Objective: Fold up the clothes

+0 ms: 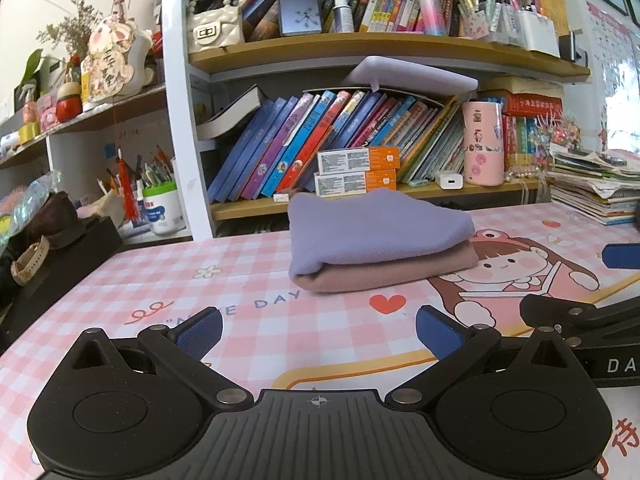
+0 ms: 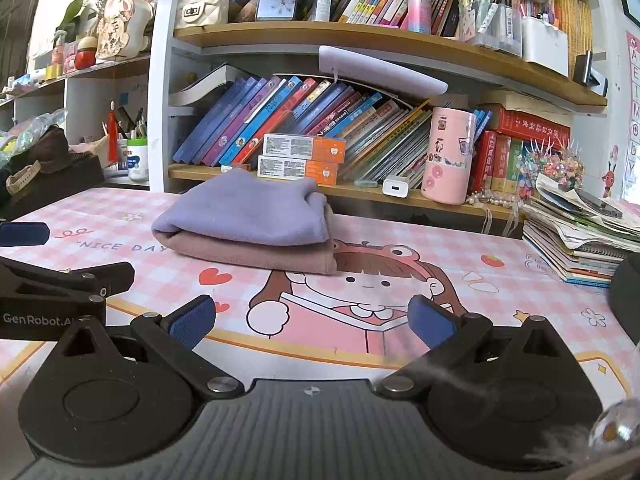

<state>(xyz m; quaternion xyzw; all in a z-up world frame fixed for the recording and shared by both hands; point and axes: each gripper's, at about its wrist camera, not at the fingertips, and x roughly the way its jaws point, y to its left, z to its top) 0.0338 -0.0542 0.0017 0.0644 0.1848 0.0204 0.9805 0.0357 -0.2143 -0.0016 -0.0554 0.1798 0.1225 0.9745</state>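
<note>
left gripper [image 1: 319,330]: low over the pink checked mat [image 1: 248,276], level, pointing at the bookshelf [image 1: 360,196]; jaws spread wide, nothing between them.
right gripper [image 2: 312,320]: just beside the left one, same low level pose; jaws apart, empty.
purple cloth [image 1: 376,228]: folded, stacked on the folded pink cloth [image 1: 400,272].
stack position: on the mat ahead of both grippers, apart from them, near the shelf.

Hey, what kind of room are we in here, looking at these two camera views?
Probably a child's study corner at home: shelves crammed with books, pen holders, and a desk with a pink cartoon mat where folded clothes sit.
</note>
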